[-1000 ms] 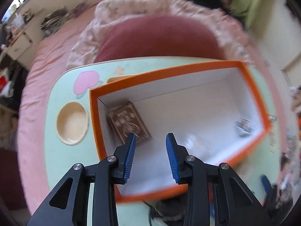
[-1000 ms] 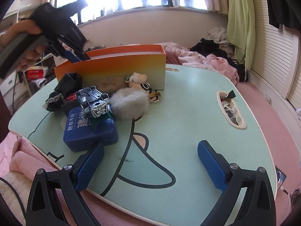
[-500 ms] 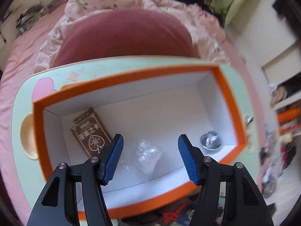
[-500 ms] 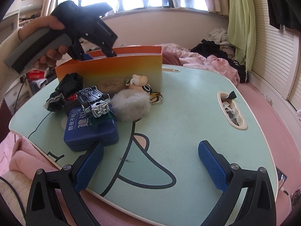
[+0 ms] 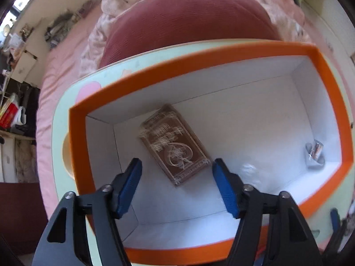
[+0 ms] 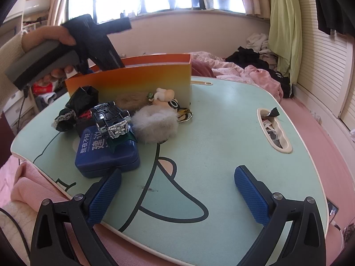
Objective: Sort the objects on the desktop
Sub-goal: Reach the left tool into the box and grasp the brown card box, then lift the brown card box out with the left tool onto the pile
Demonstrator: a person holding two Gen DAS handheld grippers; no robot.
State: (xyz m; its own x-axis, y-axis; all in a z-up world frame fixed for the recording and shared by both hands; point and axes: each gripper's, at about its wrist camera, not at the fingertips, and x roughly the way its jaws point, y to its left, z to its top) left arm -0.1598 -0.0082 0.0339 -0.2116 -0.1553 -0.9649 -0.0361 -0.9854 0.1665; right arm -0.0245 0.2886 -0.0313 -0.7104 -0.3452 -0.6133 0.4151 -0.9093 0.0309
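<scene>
My left gripper (image 5: 176,166) points down into the orange box (image 5: 199,55). Its jaws are opening and grip nothing. On the white floor below them lies a brown card pack (image 5: 175,146). A clear plastic lump (image 5: 249,169) rests just right of the right finger, and a small silver metal piece (image 5: 315,154) sits in the far right corner. In the right wrist view a hand holds the left gripper (image 6: 99,48) over the orange box (image 6: 142,79), its fingertips hidden behind the wall. My right gripper (image 6: 177,173) hangs open over the table's near edge, empty.
In front of the box on the green table (image 6: 221,133) lie a blue case (image 6: 106,153), a black-and-silver toy car (image 6: 111,119), a white fluffy ball (image 6: 155,124), a plush keychain (image 6: 165,96) and black fabric (image 6: 82,97). A slot tray (image 6: 274,130) holds small bits at the right.
The left gripper's jaws have spread wide and it has sunk lower into the box. The clear lump, between the fingers half a second ago, now lies right of them. The right gripper has not moved.
</scene>
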